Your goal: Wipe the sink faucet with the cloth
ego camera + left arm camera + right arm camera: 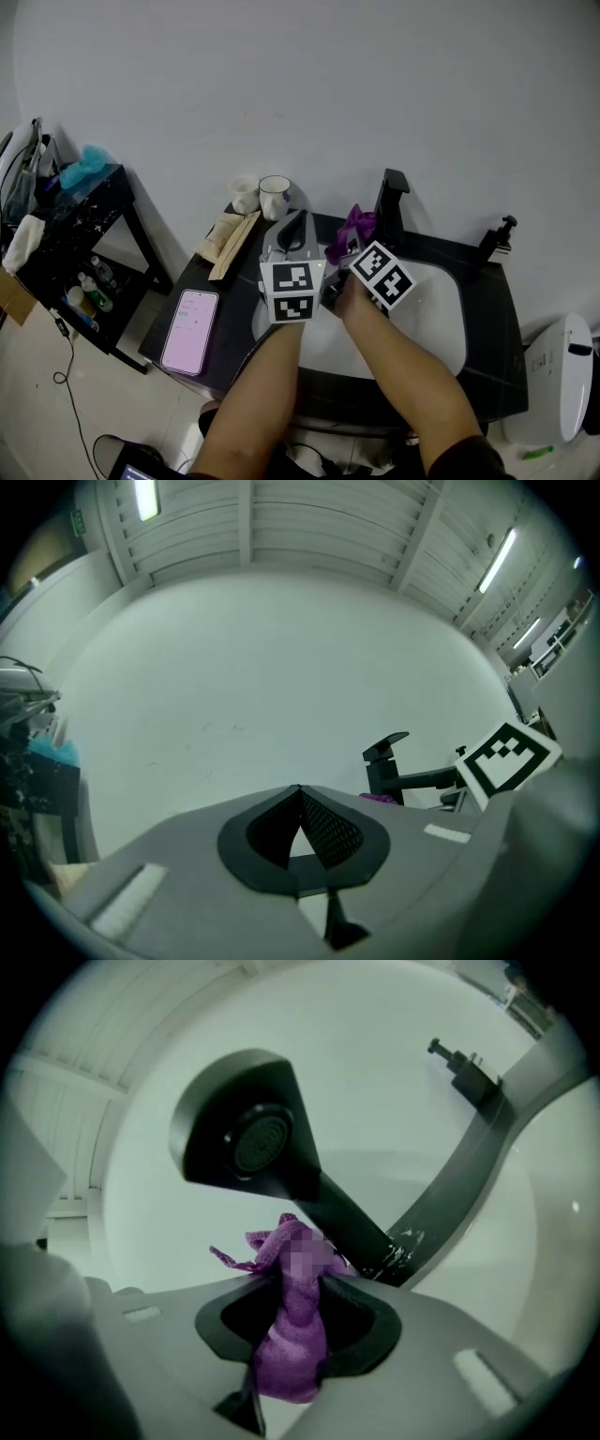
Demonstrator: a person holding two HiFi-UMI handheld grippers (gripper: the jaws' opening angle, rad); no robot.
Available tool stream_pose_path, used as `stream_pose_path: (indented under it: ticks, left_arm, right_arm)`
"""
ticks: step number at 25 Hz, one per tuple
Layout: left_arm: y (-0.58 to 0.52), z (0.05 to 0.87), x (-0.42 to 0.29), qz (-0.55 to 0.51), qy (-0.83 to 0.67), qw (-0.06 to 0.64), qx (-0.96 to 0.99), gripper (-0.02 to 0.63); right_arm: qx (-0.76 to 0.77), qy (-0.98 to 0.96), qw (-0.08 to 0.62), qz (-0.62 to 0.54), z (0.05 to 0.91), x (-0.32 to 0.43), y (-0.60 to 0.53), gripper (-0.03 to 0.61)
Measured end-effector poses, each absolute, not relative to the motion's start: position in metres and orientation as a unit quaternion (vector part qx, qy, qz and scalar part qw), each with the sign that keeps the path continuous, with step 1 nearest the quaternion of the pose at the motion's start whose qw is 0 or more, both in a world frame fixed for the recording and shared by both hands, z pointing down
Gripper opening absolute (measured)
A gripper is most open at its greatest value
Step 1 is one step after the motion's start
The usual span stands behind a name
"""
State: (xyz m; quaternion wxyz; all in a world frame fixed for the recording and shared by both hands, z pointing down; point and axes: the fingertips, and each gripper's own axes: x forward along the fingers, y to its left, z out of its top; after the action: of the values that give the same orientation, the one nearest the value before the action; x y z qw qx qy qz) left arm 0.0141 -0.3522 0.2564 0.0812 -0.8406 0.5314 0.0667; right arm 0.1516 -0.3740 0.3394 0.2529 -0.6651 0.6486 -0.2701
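A black faucet [390, 203] stands at the back of a white sink [441, 323]. My right gripper [341, 251] is shut on a purple cloth [353, 228], holding it against the faucet's left side. In the right gripper view the cloth [289, 1340] bunches between the jaws and its top touches the underside of the faucet spout [248, 1144]. My left gripper [292, 227] hovers over the sink's left rim, shut with nothing in it. In the left gripper view the left gripper [300, 797] points at the wall, with the faucet [386, 766] to its right.
Two white cups [262, 194] and some wooden pieces [230, 242] sit on the black counter [497, 328] at back left. A pink phone [190, 328] lies at its front left. A soap pump [497, 238] stands at back right. A black side table [84, 225] is at left.
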Motion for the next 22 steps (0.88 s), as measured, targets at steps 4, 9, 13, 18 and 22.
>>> stream_pose_path:
  ticks: [4, 9, 13, 18, 22]
  left_arm:
    - [-0.356, 0.262, 0.015, 0.054, 0.532, 0.083, -0.841, 0.017]
    - [-0.357, 0.269, 0.029, 0.033, 0.514, 0.088, -0.852, 0.017]
    - [-0.352, 0.271, 0.05, 0.019, 0.488, 0.098, -0.867, 0.017]
    - [-0.338, 0.262, 0.072, 0.042, 0.455, 0.065, -0.887, 0.017]
    - [-0.329, 0.275, 0.083, 0.045, 0.431, 0.023, -0.901, 0.017]
  right_arm:
    - [-0.604, 0.719, 0.199, -0.28, 0.336, 0.127, -0.334, 0.124]
    - [-0.588, 0.788, 0.091, -0.161, 0.31, 0.141, -0.273, 0.126]
    - [-0.603, 0.794, 0.036, -0.073, 0.293, 0.199, -0.241, 0.126]
    - [-0.688, 0.725, 0.019, 0.03, 0.261, 0.276, -0.239, 0.126]
    - [-0.71, 0.703, 0.006, 0.051, 0.276, 0.297, -0.25, 0.124]
